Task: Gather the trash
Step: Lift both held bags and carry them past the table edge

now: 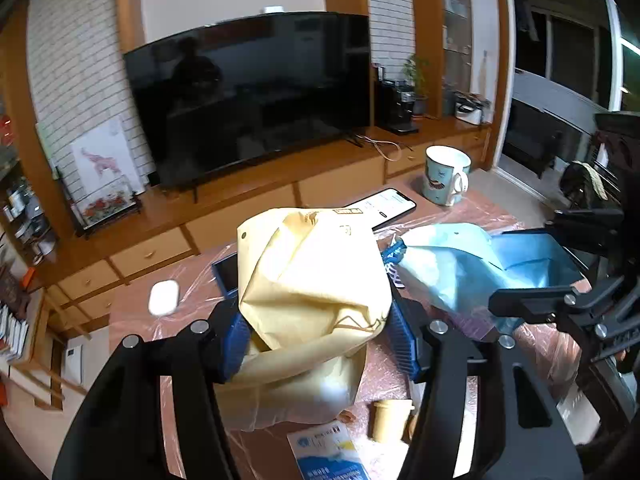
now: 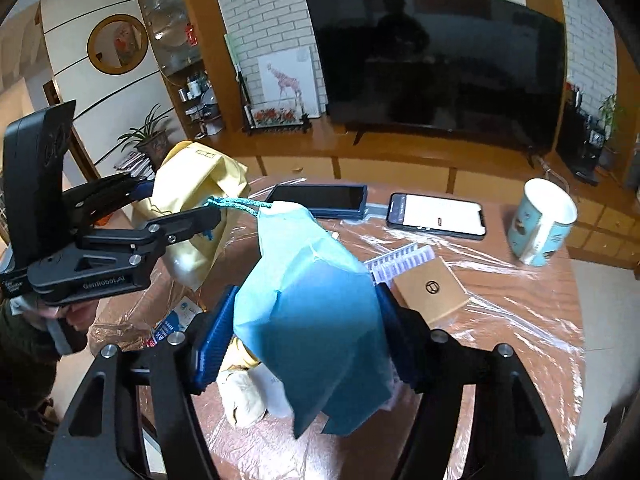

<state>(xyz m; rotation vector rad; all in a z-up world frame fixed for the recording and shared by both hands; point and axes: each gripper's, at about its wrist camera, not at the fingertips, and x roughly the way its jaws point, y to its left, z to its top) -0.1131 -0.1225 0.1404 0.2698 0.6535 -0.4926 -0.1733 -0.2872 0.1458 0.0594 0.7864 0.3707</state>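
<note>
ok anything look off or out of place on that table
Mostly clutter. A crumpled whitish wad and a leaflet lie loose on the plastic-covered table. The mug is upright and nothing looks spilled. The yellow bag and blue bag are crumpled in the grippers.

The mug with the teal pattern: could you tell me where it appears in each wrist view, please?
Left wrist view: mug stands right of centre on the far table edge, beyond the lit phone.
Right wrist view: mug stands at the far right, right of the lit phone.
Shared landmark: the television.
</note>
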